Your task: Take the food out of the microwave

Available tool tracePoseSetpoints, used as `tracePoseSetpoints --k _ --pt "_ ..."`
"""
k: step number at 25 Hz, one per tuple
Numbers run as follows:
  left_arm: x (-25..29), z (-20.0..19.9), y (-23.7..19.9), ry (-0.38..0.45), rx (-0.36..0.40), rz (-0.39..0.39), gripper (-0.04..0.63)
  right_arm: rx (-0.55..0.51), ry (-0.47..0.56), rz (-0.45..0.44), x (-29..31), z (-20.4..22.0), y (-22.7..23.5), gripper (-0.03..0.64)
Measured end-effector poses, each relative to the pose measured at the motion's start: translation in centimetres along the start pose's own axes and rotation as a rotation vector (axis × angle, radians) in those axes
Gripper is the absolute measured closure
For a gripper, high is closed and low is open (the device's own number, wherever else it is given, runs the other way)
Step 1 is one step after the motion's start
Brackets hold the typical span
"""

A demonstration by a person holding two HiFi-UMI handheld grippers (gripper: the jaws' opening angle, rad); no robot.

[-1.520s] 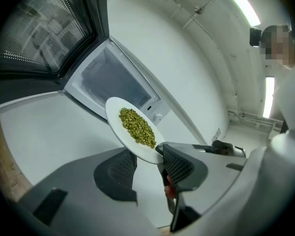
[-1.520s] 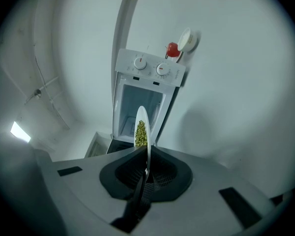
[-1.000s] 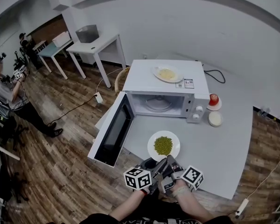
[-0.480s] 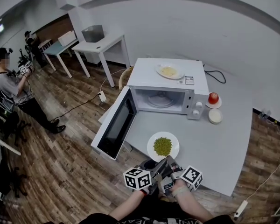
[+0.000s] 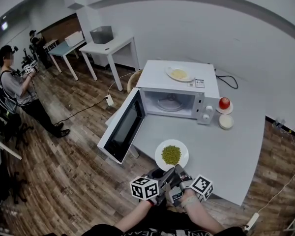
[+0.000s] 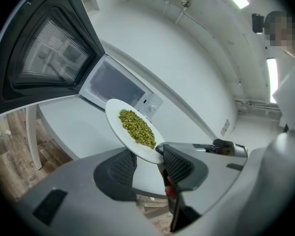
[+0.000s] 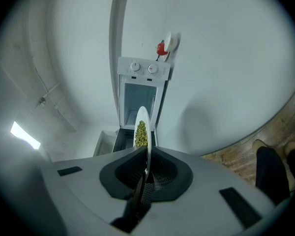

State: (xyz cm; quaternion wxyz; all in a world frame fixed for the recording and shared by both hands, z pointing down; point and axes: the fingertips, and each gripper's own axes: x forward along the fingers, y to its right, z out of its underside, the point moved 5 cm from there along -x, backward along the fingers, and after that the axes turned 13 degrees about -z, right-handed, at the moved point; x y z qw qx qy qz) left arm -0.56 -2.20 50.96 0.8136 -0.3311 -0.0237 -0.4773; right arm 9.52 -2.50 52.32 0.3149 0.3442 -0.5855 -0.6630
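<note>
A white plate of green peas (image 5: 171,155) sits low over the white table (image 5: 226,156), in front of the open microwave (image 5: 173,102). Only the bare glass turntable (image 5: 169,103) shows inside the microwave. Both grippers are at the plate's near rim. My right gripper (image 5: 180,174) is shut on the plate rim, and in the right gripper view the plate (image 7: 141,127) stands edge-on between its jaws (image 7: 146,168). My left gripper (image 5: 163,177) is open, and in the left gripper view the plate (image 6: 132,127) reaches just to its fingertips (image 6: 150,163).
The microwave door (image 5: 123,129) swings out to the left over the table edge. A second plate of pale food (image 5: 178,74) lies on top of the microwave. An apple on a saucer (image 5: 224,103) and a white bowl (image 5: 226,122) stand at its right. A person (image 5: 14,90) stands far left.
The head view has shifted a little. The grippers and the plate of peas keep the same place at the table's near edge.
</note>
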Motion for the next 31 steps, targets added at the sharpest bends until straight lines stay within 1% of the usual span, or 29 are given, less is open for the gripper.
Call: tracePoseSetpoints --k 20,23,31 --pt "-0.51 0.57 0.52 -0.003 0.013 -0.012 0.434 0.015 -0.002 -0.008 -0.93 0.03 0.41 0.577" --pt "-0.39 0.53 0.47 -0.004 0.017 -0.016 0.434 0.040 0.004 -0.008 -0.82 0.10 0.42 0.577" --pt "-0.12 0.38 0.40 -0.009 0.022 -0.025 0.434 0.063 0.009 -0.011 -0.59 -0.07 0.58 0.577"
